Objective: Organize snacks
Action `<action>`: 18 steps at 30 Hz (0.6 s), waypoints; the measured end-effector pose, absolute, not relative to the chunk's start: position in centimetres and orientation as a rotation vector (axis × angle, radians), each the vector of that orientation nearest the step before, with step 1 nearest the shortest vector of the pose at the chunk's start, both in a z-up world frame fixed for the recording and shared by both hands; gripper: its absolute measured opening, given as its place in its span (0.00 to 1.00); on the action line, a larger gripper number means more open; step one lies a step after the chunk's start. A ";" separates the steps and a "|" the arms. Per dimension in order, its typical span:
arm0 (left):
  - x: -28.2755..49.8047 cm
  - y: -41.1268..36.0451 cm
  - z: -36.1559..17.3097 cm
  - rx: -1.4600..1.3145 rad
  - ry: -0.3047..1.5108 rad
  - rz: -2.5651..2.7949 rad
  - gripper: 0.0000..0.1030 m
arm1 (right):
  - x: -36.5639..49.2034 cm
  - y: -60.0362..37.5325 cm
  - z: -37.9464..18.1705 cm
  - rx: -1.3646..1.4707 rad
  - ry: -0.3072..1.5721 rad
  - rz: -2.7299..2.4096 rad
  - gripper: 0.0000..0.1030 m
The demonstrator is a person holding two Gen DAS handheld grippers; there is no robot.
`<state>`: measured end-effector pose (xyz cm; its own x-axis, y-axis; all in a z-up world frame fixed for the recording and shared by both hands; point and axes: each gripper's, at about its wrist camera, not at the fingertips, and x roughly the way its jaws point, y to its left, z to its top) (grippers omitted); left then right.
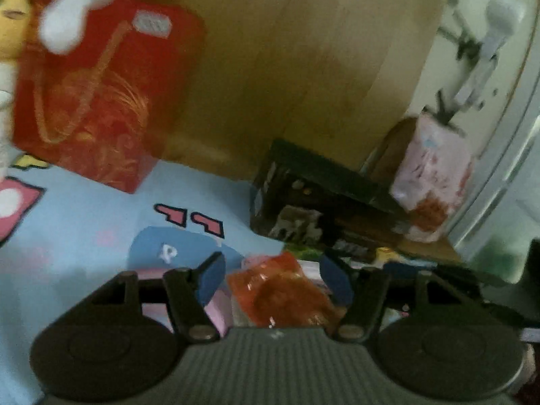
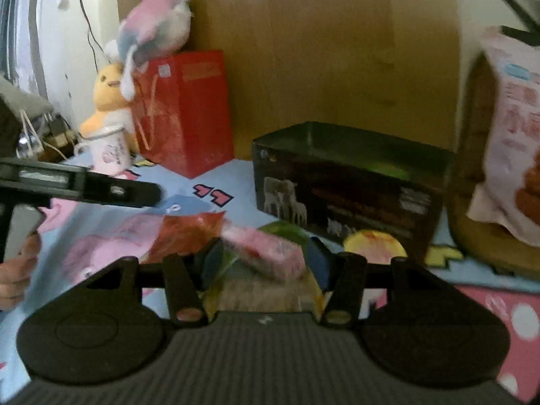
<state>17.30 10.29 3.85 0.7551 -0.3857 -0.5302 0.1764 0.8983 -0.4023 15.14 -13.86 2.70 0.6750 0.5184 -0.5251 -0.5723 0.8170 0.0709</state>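
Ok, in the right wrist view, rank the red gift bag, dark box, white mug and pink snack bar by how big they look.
1. dark box
2. red gift bag, close behind it
3. pink snack bar, though it lies nearest the camera
4. white mug, farther off, so unsure against the bar

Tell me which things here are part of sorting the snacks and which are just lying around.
Snack job: orange plastic snack packet, pink wrapped snack bar, dark open cardboard box, pink-and-white snack bag.

Just lying about: red paper gift bag, yellow plush duck, pastel plush toy, white mug.
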 end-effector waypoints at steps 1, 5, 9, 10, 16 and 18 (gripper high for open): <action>18.4 10.2 3.1 -0.346 0.686 -0.325 0.52 | 15.7 -13.3 2.4 -0.122 0.565 0.604 0.56; 17.7 9.6 2.2 -0.343 0.727 -0.390 0.39 | 16.0 -13.1 1.5 -0.135 0.651 0.633 0.55; 13.3 8.6 3.6 -0.337 0.777 -0.616 0.42 | 12.9 -13.4 2.2 -0.148 0.735 0.872 0.54; 12.4 8.2 4.1 -0.285 0.766 -0.623 0.47 | 12.2 -13.6 2.6 -0.174 0.720 0.892 0.53; 16.7 8.4 7.1 -0.241 0.664 -0.511 0.55 | 15.5 -14.7 4.0 -0.154 0.708 0.776 0.53; 20.1 7.8 6.5 -0.252 0.690 -0.486 0.53 | 17.4 -15.0 3.3 -0.082 0.771 0.759 0.53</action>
